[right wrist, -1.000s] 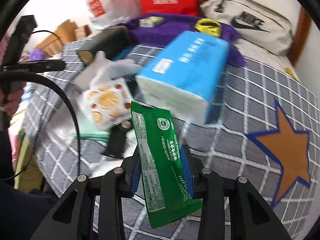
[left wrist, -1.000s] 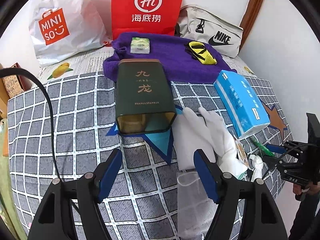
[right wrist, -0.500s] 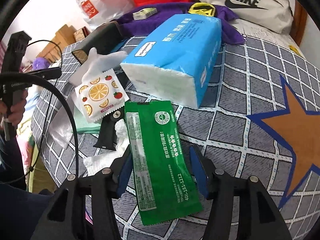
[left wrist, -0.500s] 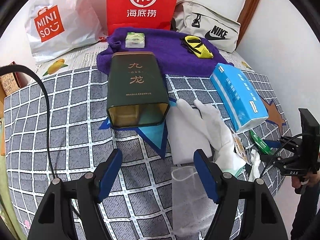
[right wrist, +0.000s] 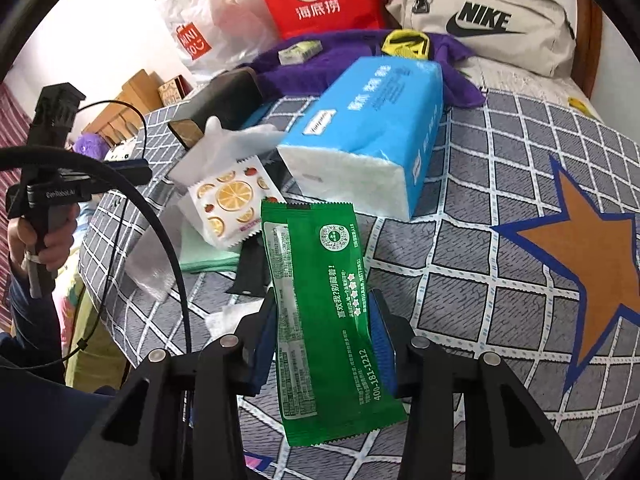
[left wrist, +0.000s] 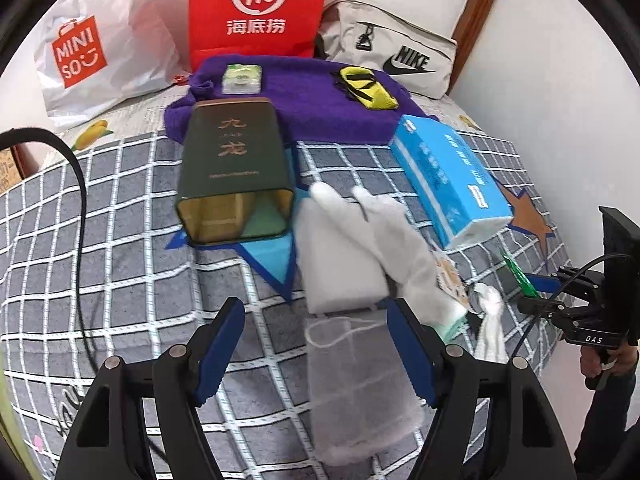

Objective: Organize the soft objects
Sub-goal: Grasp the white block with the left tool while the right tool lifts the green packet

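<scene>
My right gripper (right wrist: 322, 320) has a green snack packet (right wrist: 320, 300) lengthwise between its jaws; they are closing, and both pads touch the packet's edges just above the checked bedcover. Behind it lie a blue tissue pack (right wrist: 372, 128), a fruit-print sachet (right wrist: 230, 204) and a mint cloth (right wrist: 204, 258). My left gripper (left wrist: 316, 344) hangs open over a translucent mesh bag (left wrist: 360, 384) and grips nothing. Beyond it are a white foam block (left wrist: 340, 268), white gloves (left wrist: 396, 236) and a dark green tin (left wrist: 236, 176) lying open-ended. The right gripper (left wrist: 538, 284) shows at the far right of the left wrist view.
A purple towel (left wrist: 320, 100) at the back carries a small green pack (left wrist: 242, 78) and a yellow-black item (left wrist: 368, 88). Behind stand a red bag (left wrist: 256, 8), a white shopping bag (left wrist: 92, 52) and a beige sports bag (left wrist: 392, 56). The bed edge drops off on the left (right wrist: 104, 280).
The right jaws opened off the green packet half a second ago and have closed back onto its edges. The left gripper stayed open and barely shifted.
</scene>
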